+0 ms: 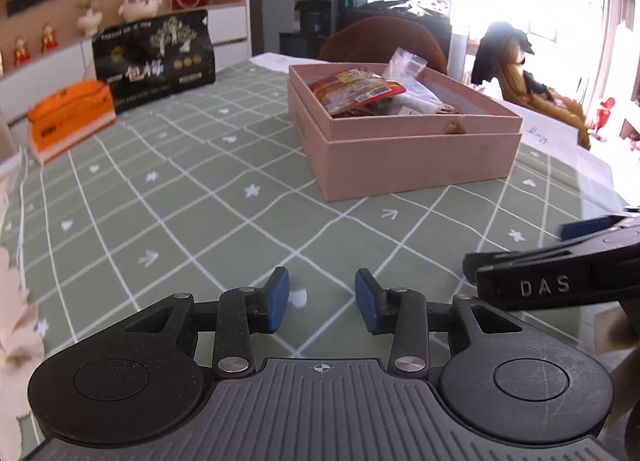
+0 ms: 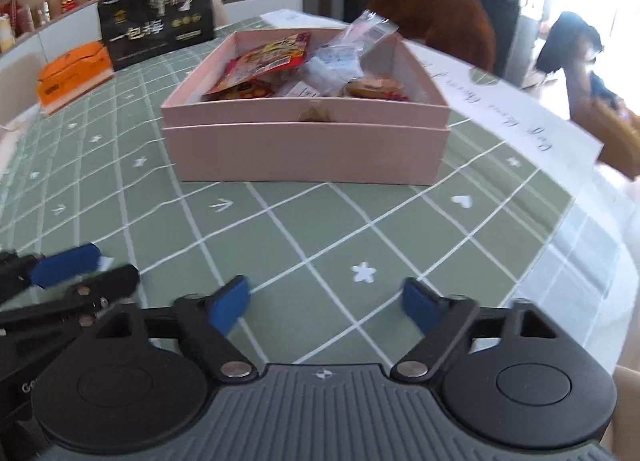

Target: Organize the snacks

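Now I am holding both sets of jaws over the green checked desk (image 2: 280, 229), nothing between them. My left gripper (image 1: 322, 299) is standing partly open, my right gripper (image 2: 324, 307) gaping wide. The pink box (image 2: 304, 149) is sitting well ahead of both, snack packets (image 2: 264, 65) lying heaped inside it. Beyond it, to the left, a black bag (image 1: 154, 59) is standing.

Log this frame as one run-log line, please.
left gripper: open, empty | right gripper: open wide, empty | pink box: holds snack packets | both grippers over the tablecloth, near side of box
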`<action>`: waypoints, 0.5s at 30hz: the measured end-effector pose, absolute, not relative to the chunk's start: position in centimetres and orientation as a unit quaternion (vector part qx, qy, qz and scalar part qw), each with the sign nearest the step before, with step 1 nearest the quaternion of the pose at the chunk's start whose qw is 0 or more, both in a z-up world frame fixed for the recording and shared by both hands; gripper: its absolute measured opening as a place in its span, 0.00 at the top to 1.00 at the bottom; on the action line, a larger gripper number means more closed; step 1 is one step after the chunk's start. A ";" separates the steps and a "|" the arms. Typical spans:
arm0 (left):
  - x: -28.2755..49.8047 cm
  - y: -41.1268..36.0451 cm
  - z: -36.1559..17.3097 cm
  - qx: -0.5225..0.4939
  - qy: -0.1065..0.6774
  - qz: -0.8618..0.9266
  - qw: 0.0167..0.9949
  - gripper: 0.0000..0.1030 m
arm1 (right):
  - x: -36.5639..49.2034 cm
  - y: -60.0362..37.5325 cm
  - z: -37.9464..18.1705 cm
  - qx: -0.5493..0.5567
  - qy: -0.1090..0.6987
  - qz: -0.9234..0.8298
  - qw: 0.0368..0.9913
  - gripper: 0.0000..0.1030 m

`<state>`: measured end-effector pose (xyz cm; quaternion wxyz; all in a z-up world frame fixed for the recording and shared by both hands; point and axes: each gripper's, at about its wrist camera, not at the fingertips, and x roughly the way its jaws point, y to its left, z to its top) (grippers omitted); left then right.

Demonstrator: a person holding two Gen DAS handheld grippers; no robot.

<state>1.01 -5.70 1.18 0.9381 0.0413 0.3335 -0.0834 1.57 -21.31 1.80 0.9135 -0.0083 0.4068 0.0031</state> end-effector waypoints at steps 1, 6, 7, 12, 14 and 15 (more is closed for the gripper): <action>1.1 -5.8 1.1 0.041 0.329 -0.083 0.940 0.58 | 1.6 -21.4 1.6 -0.004 0.405 -0.011 0.914 0.01; 1.3 -5.7 0.9 0.030 0.323 -0.083 0.942 0.59 | 1.6 -22.8 0.8 0.025 0.386 -0.034 0.922 0.00; 1.3 -5.6 1.0 0.028 0.322 -0.084 0.943 0.59 | 1.6 -22.8 0.6 0.025 0.382 -0.034 0.923 0.00; 1.4 -5.6 0.9 0.030 0.322 -0.084 0.943 0.59 | 0.9 -22.6 0.3 0.027 0.365 -0.044 0.930 0.00; 1.5 -5.9 0.9 0.038 0.322 -0.082 0.943 0.58 | 1.1 -22.4 0.2 0.028 0.363 -0.048 0.930 0.00; 1.6 -5.8 0.9 0.037 0.322 -0.083 0.942 0.58 | 1.1 -22.3 0.1 0.029 0.360 -0.050 0.931 0.00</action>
